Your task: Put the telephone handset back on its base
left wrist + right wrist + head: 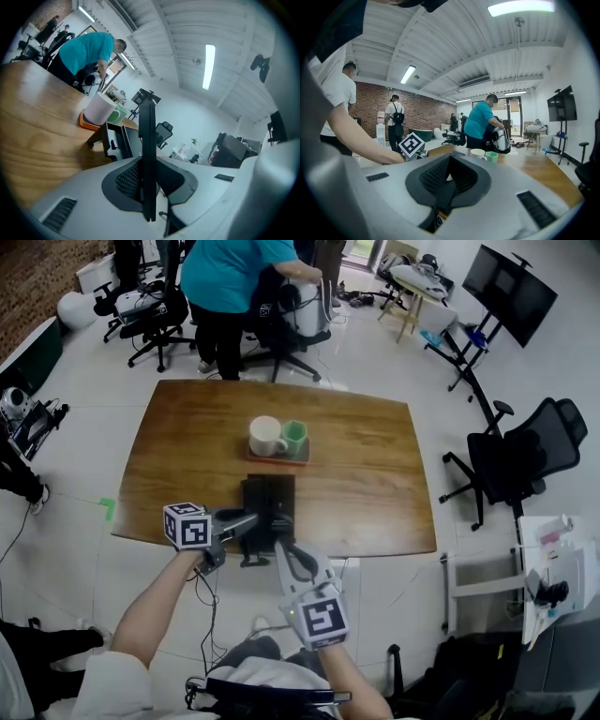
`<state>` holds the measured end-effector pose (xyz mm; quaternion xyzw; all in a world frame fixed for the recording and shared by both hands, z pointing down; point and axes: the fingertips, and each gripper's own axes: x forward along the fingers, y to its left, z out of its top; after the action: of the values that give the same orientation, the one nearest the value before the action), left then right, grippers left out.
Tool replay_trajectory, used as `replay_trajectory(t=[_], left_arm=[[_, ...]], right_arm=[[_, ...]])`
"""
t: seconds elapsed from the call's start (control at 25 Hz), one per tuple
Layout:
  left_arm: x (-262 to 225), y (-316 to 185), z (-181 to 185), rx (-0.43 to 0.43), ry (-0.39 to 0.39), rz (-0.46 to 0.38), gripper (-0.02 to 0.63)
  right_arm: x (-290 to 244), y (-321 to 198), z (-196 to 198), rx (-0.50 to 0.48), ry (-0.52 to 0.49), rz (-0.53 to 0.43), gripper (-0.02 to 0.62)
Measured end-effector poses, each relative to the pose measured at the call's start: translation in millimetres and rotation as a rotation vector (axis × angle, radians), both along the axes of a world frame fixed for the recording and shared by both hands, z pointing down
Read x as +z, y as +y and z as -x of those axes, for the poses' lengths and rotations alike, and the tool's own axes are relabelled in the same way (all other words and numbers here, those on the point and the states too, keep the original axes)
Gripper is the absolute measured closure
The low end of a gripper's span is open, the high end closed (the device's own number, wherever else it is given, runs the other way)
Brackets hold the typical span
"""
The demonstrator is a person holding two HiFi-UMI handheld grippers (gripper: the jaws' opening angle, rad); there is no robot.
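The black telephone base [269, 498] stands near the front edge of the wooden table [375, 474]. In the left gripper view the base [117, 140] lies just beyond the jaws. My left gripper [251, 529] comes in from the left at the base's front and is shut on the black handset [147, 140], which shows edge-on and upright between the pads. In the head view the handset [255, 542] hangs at the table's front edge. My right gripper [292, 554] hovers just right of it, with the jaws together and nothing between them [447, 180].
Behind the base, a white mug [266, 436] and a green cup [294, 437] sit on an orange tray [277, 457]. A person in a teal shirt [225, 277] stands beyond the table among office chairs. Another black chair [525, 456] is at the right.
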<state>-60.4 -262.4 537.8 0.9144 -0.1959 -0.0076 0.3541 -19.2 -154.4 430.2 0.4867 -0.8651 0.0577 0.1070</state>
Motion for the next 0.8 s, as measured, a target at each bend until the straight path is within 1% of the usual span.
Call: replay_trajectory(t=[0.08,0.2,0.28,0.4,0.52,0.64,0.76,0.8], left_arm=[[5,-3,2,0.014,0.033,0.045,0.535],[12,-6,1,0.055,0.068,0.108,0.535],[16,-11,0,0.077,0.084,0.141,0.535],[24,-18,-3,0.113,0.099,0.183,0.535],[21,-25,-6,0.13,0.118,0.221,0.535],[24,-29,-8,0.151,0.127,0.262,0.535],[31,-34,-8,0.174,0.119,0.288,0.535],[35,-35,-8,0.175,0.123,0.312,0.535]], right_arm=[[2,-1,0,-0.004,0.013,-0.001,0.591],[-1,-3,2,0.009,-0.01,0.005,0.591],[-1,-3,2,0.007,-0.002,0.01,0.591],[4,-4,1,0.003,0.013,0.011,0.591],[5,-5,0,0.007,0.016,0.015,0.591],[7,-6,-1,0.013,0.013,0.036,0.591],[7,-8,-2,0.019,0.012,0.039,0.591],[7,-9,-3,0.02,0.013,0.036,0.591]])
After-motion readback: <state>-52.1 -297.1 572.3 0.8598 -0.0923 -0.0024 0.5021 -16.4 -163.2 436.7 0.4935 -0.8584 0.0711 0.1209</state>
